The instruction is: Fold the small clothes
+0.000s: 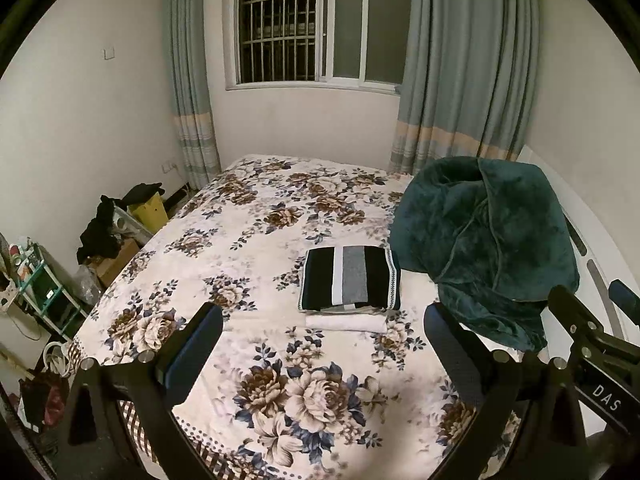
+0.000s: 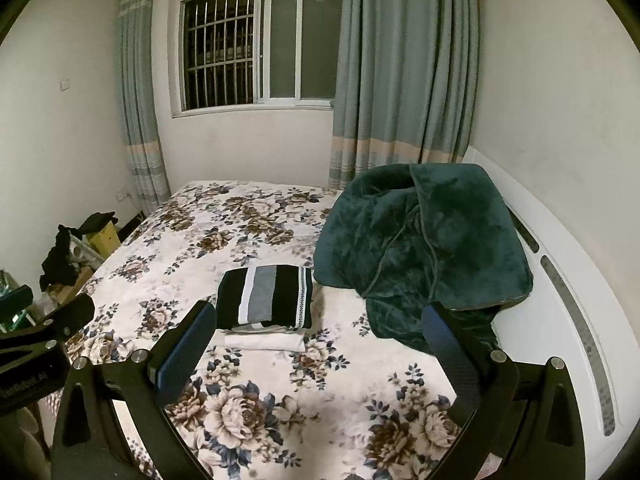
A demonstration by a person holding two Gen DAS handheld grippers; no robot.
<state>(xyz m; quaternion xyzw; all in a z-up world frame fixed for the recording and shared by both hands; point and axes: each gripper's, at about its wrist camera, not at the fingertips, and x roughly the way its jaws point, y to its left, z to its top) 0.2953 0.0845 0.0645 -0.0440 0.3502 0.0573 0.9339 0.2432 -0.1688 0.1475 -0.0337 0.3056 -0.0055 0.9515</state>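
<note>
Two pairs of jaws, mine, both spread apart and gripping nothing above the floral bedspread (image 1: 256, 216).

Ahead of my left gripper (image 1: 322, 334), and ahead and slightly left of my right gripper (image 2: 320, 330), the folded striped garment (image 1: 350, 278) lies flat on a folded white cloth (image 1: 346, 323); that stack looks finished. Beyond my right jaws a rumpled dark green fleece blanket (image 2: 420, 248) lies heaped just beside the stack. If it is next, I should pinch two corners of one hem, lift clear, and spread it on open bedspread without dragging the stack.
</note>
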